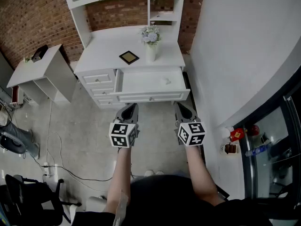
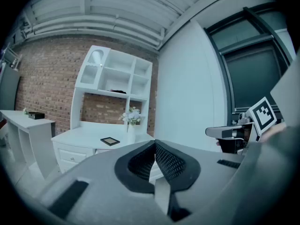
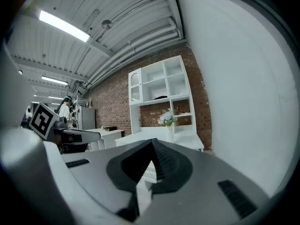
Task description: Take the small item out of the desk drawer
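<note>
desk drawer (image 1: 151,97): pulled open from the front of the white desk, on its right side.
small item (image 1: 167,81): pale, lying inside the desk drawer, right of its middle; too small to identify.
left gripper (image 1: 130,107) (image 2: 155,146): over the floor in front of the drawer's left end, apart from it; jaws clenched tip to tip with nothing between them.
right gripper (image 1: 181,106) (image 3: 152,144): in front of the drawer's right end, apart from it; jaws clenched together and empty.
surface (image 1: 106,48): white, just behind and above the drawer.
vase of flowers (image 1: 151,42): upright on the surface, behind the drawer's middle.
picture frame (image 1: 129,57): flat on the surface, behind the drawer's left end.
hutch shelves (image 1: 165,1): rise behind the drawer, at the back of the surface.
side unit (image 1: 40,69): white, well left of the drawer.
</note>
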`<state>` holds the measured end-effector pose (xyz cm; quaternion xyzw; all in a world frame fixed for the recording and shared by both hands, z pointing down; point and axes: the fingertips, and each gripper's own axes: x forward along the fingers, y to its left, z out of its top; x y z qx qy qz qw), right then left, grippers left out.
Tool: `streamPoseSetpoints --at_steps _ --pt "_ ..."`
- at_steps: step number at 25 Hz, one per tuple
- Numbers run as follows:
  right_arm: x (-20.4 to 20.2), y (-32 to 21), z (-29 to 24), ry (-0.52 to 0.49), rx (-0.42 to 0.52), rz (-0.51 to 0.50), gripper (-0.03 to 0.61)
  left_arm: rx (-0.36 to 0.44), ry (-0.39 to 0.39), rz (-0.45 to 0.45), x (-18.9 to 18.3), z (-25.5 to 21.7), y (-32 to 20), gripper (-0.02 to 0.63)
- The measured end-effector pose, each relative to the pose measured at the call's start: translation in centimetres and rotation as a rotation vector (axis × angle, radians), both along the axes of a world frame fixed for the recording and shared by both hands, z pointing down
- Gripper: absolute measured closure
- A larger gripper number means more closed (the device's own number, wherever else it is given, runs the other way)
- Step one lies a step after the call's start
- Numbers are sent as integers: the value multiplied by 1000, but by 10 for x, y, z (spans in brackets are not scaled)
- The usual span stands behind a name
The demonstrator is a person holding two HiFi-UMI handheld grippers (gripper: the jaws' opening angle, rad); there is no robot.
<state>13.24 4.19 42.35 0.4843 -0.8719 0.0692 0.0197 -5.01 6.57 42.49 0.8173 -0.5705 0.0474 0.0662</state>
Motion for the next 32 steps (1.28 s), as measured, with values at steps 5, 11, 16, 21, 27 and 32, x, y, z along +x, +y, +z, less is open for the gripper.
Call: streamPoseSetpoints --at_steps 5,11,16,21,27,32 --pt "-3 1 -1 -5 0 -8 581 -2 3 -4 -2 1 1 604" --pt "-5 1 1 -9 -4 -16 581 -8 5 -10 -5 4 1 604" --pt "-9 4 4 -17 -14 -29 581 -19 3 -11 -7 8 1 604" --pt "-10 5 7 -25 -12 -34 581 -25 5 -2 -6 12 0 604" --pt "-12 3 6 -73 -28 -29 478 -27 8 10 -9 13 -2 604" --pt "-22 1 11 -91 -48 -34 399 -27 6 25 -17 14 -6 604"
